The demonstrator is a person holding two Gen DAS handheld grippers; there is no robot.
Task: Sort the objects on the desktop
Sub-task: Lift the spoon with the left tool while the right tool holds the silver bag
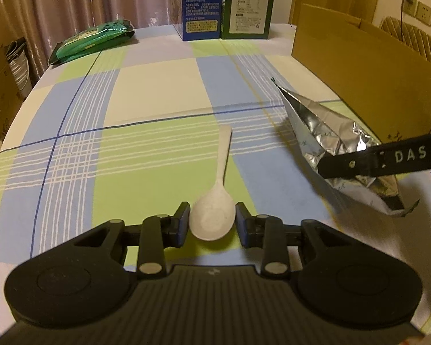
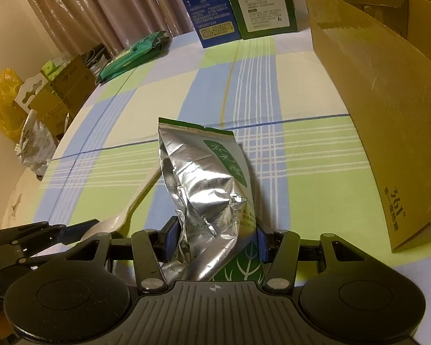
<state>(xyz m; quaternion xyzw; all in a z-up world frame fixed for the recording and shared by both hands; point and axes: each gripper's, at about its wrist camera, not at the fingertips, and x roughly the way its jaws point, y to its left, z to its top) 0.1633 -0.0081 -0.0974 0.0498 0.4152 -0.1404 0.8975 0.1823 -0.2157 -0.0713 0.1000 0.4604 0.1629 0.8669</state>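
A white spoon (image 1: pixel 215 198) lies on the checked tablecloth, bowl toward me. My left gripper (image 1: pixel 212 224) is open, its fingers on either side of the spoon's bowl, close to touching it. A crumpled silver foil bag (image 2: pixel 209 201) with green print is between the fingers of my right gripper (image 2: pixel 214 241), which is shut on it; the bag looks lifted off the cloth. The bag (image 1: pixel 339 146) and a right finger (image 1: pixel 373 162) also show in the left wrist view. The spoon (image 2: pixel 126 210) and the left gripper (image 2: pixel 43 234) show in the right wrist view.
An open cardboard box (image 2: pixel 388 109) stands at the right. A blue carton (image 1: pixel 198 5) and a green carton (image 1: pixel 248 5) stand at the far edge. A green packet (image 1: pixel 92 41) lies at the far left. Boxes and bags (image 2: pixel 43 106) sit beyond the table's left edge.
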